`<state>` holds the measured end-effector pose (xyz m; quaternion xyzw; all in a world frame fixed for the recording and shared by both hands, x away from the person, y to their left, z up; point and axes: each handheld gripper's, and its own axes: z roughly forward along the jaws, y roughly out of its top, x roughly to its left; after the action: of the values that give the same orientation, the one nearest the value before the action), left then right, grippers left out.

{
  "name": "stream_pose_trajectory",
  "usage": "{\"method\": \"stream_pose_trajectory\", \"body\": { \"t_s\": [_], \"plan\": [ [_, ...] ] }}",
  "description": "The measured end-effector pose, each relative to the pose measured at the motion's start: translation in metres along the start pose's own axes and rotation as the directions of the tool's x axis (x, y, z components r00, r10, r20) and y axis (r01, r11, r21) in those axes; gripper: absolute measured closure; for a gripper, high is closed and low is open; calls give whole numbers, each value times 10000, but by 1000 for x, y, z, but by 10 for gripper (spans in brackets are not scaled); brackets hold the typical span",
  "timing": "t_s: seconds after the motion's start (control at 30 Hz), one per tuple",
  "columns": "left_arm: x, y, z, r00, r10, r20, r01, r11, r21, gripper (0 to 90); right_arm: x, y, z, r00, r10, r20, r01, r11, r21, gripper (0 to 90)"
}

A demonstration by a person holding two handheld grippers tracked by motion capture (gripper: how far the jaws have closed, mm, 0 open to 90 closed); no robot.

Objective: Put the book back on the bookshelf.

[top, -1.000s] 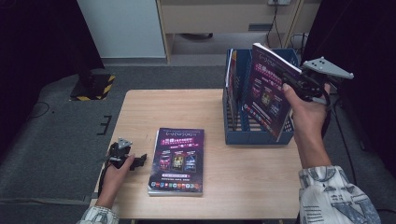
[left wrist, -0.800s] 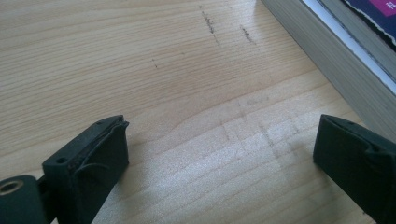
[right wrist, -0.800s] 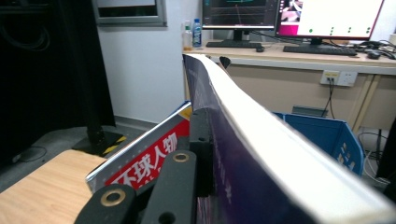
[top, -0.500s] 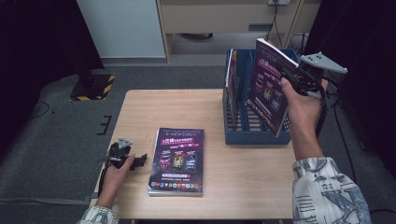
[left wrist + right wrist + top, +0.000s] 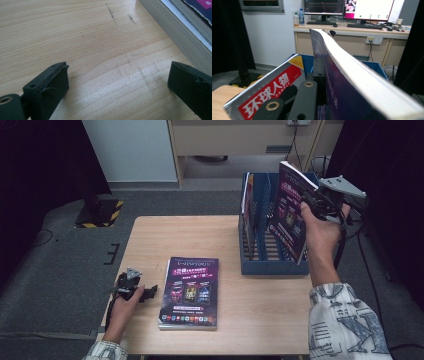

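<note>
Right tongs (image 5: 312, 202) pinch a purple book (image 5: 290, 215) tight by its top edge. They hold it up over the blue rack (image 5: 272, 266) at the far right of the table (image 5: 150, 235). This book stands on end, its long side going up and down, and it leans a bit. Its bottom edge sits low between the rack's walls, so I think it must go straight down into a slot. A red magazine (image 5: 265, 93) stands in the rack just beside it. Left tongs (image 5: 135, 290) rest wide open on the table, holding nothing, just beside the flat book (image 5: 190, 292), and that hand is nearer to it.
</note>
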<state>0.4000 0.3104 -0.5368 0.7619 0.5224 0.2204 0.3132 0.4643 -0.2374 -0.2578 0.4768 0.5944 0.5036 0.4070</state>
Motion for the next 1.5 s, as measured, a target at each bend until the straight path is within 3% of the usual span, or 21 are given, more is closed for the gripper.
{"method": "stream_pose_trajectory", "body": {
  "t_s": [0.7, 1.0, 1.5],
  "plan": [
    [-1, 0, 0, 10000, 25, 12, -25, 10000, 9, 24, 7, -21, 42, 9958, 274, 871, -236, 9987, -444, 825],
    [-1, 0, 0, 10000, 10, 5, -10, 10000, 3, 24, 16, -34, 59, 9947, 266, 994, -208, 9981, -581, 825],
    [-1, 0, 0, 10000, -28, 8, 28, 10000, 4, 23, 13, -59, 71, 9919, 608, 1114, -551, 9970, -537, 824]
  ]
}}
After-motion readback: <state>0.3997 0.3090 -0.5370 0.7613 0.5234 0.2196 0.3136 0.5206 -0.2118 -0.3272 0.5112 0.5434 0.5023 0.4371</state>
